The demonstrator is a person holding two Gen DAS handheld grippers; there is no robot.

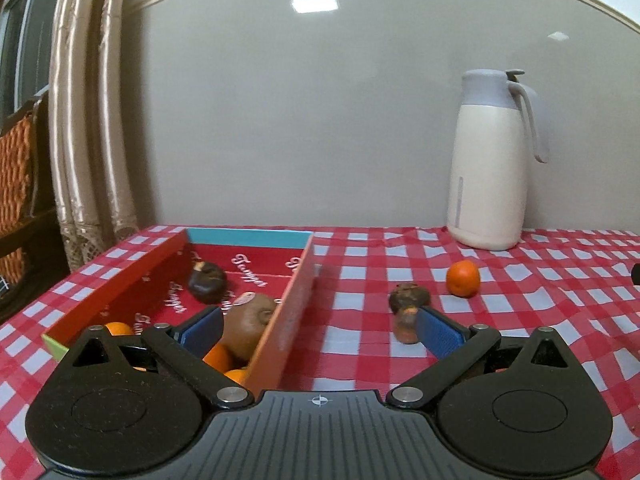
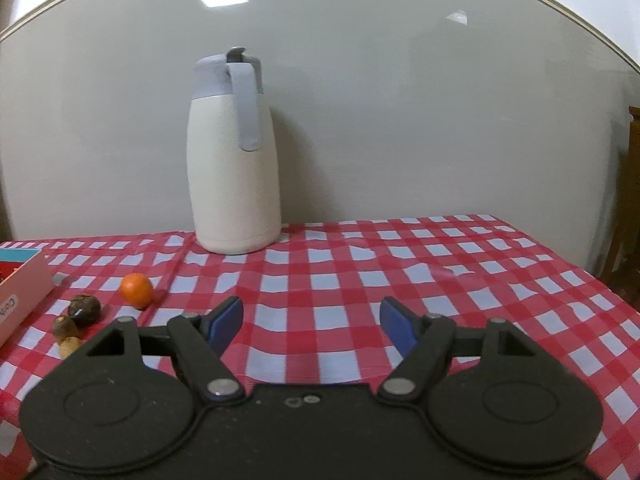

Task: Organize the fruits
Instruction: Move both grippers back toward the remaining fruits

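Note:
A red cardboard box (image 1: 296, 312) lies at the left of the checked table. It holds a dark round fruit (image 1: 207, 282), a brown kiwi (image 1: 250, 320) and several oranges (image 1: 220, 356). On the cloth to its right are a dark brown fruit (image 1: 410, 298), a small brown fruit (image 1: 405, 326) and a mandarin (image 1: 463, 279). My left gripper (image 1: 320, 330) is open and empty, its fingers either side of the box's right wall. My right gripper (image 2: 312, 324) is open over bare cloth, with the mandarin (image 2: 137, 289) and dark fruit (image 2: 84, 310) to its left.
A tall white jug (image 1: 490, 168) with a grey lid and handle stands at the back by the wall; it is also in the right wrist view (image 2: 234, 160). Curtains (image 1: 88, 120) hang past the table's left edge. The table's right edge (image 2: 592, 280) drops off beside wooden furniture.

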